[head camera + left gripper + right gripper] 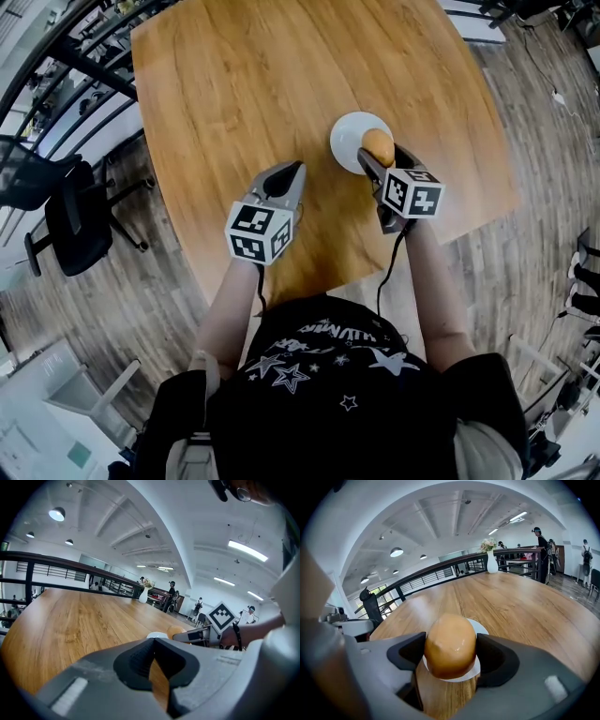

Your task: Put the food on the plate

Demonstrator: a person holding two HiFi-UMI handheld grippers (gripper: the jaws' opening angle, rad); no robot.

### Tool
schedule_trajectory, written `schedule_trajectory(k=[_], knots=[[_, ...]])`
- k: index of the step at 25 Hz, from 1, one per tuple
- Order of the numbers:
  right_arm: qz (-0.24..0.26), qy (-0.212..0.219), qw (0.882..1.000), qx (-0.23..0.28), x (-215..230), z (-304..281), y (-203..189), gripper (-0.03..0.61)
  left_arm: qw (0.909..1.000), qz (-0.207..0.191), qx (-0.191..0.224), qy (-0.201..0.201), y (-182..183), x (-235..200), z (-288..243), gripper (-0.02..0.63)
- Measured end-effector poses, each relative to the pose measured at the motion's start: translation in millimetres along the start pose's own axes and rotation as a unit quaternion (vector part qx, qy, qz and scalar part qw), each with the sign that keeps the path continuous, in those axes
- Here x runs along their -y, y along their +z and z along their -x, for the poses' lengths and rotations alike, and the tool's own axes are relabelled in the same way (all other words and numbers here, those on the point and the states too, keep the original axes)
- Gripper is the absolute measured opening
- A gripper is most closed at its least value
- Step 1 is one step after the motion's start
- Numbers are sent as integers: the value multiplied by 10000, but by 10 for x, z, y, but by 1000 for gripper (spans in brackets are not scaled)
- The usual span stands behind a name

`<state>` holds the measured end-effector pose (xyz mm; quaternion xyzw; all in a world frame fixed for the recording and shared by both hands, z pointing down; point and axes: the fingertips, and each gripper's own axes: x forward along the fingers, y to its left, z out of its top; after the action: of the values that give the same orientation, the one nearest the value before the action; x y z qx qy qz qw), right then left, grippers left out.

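One bun [378, 143] gripped in right tongs [381, 157] over white plate [345, 138] | left tongs [298, 170] closed, empty

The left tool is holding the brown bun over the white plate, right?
No, it's the right tool that is holding the brown bun over the white plate; the right gripper view shows it. The left tool is shut and empty.

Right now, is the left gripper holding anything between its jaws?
No, the left gripper has its jaws closed together, with nothing between them and only the wooden table showing beyond.
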<state>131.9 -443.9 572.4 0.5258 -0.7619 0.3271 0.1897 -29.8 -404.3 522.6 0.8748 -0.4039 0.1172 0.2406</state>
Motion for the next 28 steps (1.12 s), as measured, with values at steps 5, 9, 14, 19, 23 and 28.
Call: schedule_trajectory(k=[5, 9, 14, 19, 23, 28], knots=[[190, -19, 9998, -78, -32, -174, 17, 344, 10000, 55, -41, 46, -31, -53, -13, 2], [296, -43, 9995, -140, -42, -270, 14, 344, 9999, 102, -64, 68, -46, -80, -16, 2], [366, -62, 9989, -295, -35, -360, -34, 344, 9997, 177, -96, 98, -63, -116, -17, 2], [422, -114, 9985, -314, -24, -395, -54, 344, 9996, 225, -104, 114, -90, -130, -13, 2], [493, -147, 9982, -305, -33, -408, -46, 344, 9996, 242, -126, 95, -111, -115, -8, 2], [608, -240, 9974, -307, -46, -401, -31, 344, 9996, 256, -129, 71, -136, -78, 10, 2]])
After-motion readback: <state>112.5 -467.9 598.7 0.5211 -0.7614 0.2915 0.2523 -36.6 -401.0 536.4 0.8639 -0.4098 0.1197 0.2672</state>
